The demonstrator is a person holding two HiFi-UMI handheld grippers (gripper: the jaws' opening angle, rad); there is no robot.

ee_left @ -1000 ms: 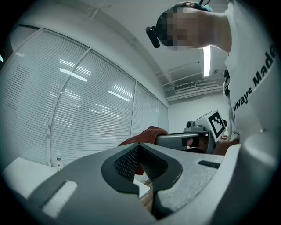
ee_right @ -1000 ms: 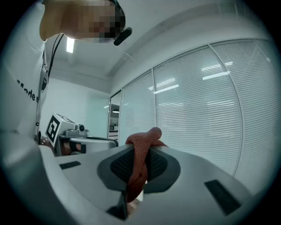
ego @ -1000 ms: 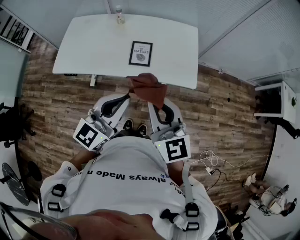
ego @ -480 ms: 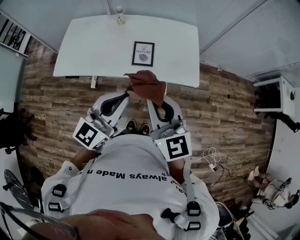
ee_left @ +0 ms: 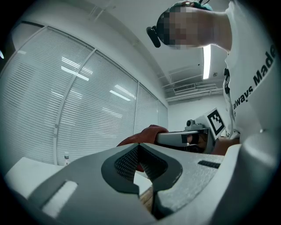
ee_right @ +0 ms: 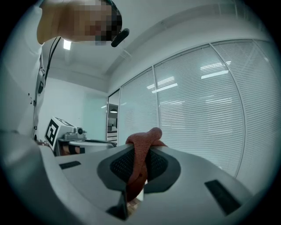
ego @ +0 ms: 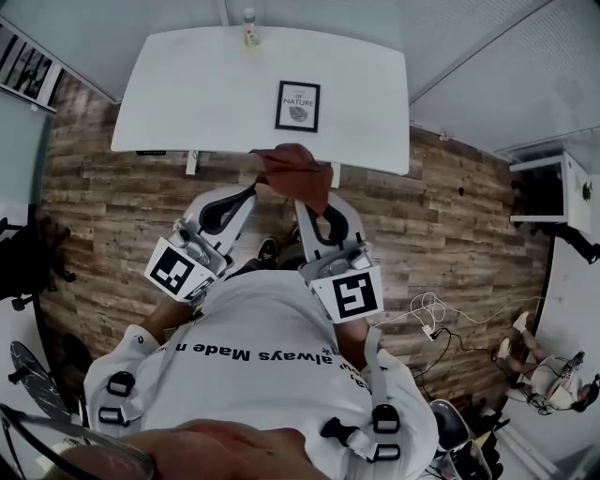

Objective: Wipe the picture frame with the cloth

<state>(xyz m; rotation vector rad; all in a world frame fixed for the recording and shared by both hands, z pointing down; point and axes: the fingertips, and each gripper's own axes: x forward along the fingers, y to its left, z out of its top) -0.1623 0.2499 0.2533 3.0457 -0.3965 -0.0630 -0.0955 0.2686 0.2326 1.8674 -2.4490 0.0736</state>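
The black picture frame (ego: 297,106) lies flat on the white table (ego: 187,94), near its front edge. A red-brown cloth (ego: 295,172) is bunched just in front of that edge, short of the frame. My right gripper (ego: 307,200) is shut on the cloth (ee_right: 139,162), which runs up between its pads and folds over the tips. My left gripper (ego: 257,191) sits beside the cloth's left side with its jaws shut tip to tip. From the left gripper (ee_left: 139,145), the cloth (ee_left: 147,132) shows just beyond the tips, not clearly clamped.
A small bottle (ego: 249,26) stands at the table's far edge. Wood-plank floor (ego: 450,234) surrounds the table. A white cabinet (ego: 553,192) stands at the right, cables (ego: 427,314) lie on the floor, and window blinds (ee_right: 210,110) run behind the table.
The table and frame have drifted slightly right and nearer in the head view. Both grippers and the cloth keep the same pose, now a little closer to the table's front edge.
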